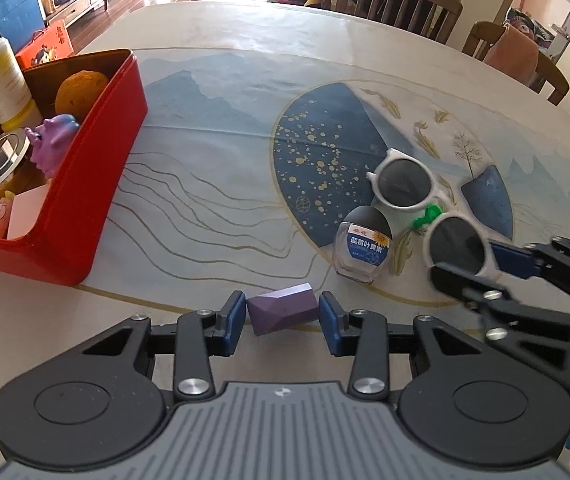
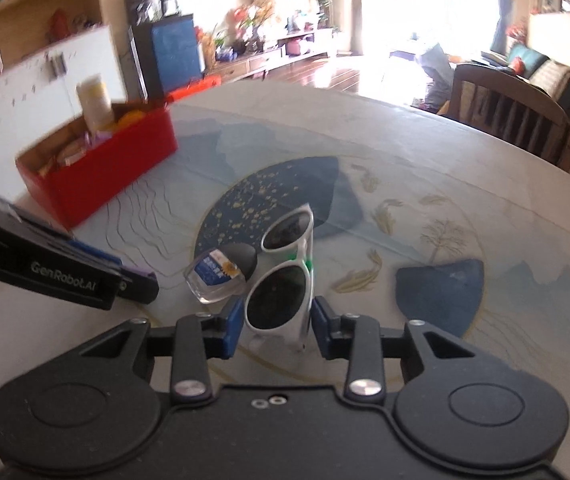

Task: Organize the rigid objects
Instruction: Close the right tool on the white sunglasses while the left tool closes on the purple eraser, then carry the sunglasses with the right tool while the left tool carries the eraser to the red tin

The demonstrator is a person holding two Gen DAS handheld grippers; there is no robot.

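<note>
My left gripper (image 1: 282,315) is shut on a purple faceted block (image 1: 283,313), its blue pads on both ends, low over the table. My right gripper (image 2: 276,322) is shut on white-framed sunglasses (image 2: 281,296) with dark lenses and a green hinge; the glasses stand tilted between its pads. In the left wrist view the sunglasses (image 1: 425,200) lie right of the block, with the right gripper (image 1: 469,264) on their near lens. A small clear bottle with a dark cap and blue label (image 1: 363,245) stands beside them, and it also shows in the right wrist view (image 2: 223,272).
A red box (image 1: 85,184) at the left holds an orange, a purple toy, a white-yellow bottle, a round tin and cards; it shows in the right wrist view (image 2: 97,176) too. Wooden chairs (image 1: 397,0) stand at the table's far edge. The table carries a painted cloth (image 1: 221,152).
</note>
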